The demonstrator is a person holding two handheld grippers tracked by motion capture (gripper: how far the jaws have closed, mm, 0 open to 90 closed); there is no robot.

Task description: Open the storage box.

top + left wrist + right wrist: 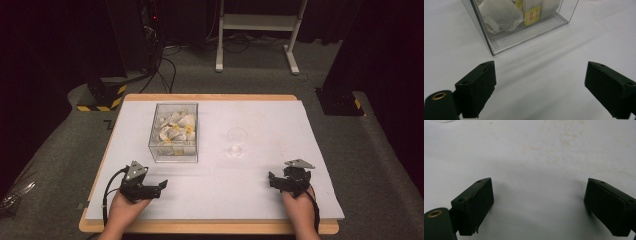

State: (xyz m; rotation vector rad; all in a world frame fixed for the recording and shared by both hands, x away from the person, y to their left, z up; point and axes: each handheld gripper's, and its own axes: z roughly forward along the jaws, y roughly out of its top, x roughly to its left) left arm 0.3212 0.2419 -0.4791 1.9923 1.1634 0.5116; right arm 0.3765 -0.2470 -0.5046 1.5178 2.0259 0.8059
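Note:
A clear plastic box [174,132] holding several white tea bags with yellow tags stands left of the table's middle. A small clear glass cup [236,141] stands to its right, empty as far as I can tell. My left gripper [150,189] rests near the front left, open, with nothing between its jaws. In the left gripper view the box's near corner [491,50] lies just ahead of the left gripper [540,87]. My right gripper [285,181] sits at the front right, open and empty. In the right gripper view the right gripper [539,207] faces bare white table.
The white table top [260,190] has a wooden edge at front and back. Faint brownish stains [564,142] mark the surface ahead of the right gripper. Beyond the table stand a white frame [257,30], cables and black-and-yellow striped bases [102,97].

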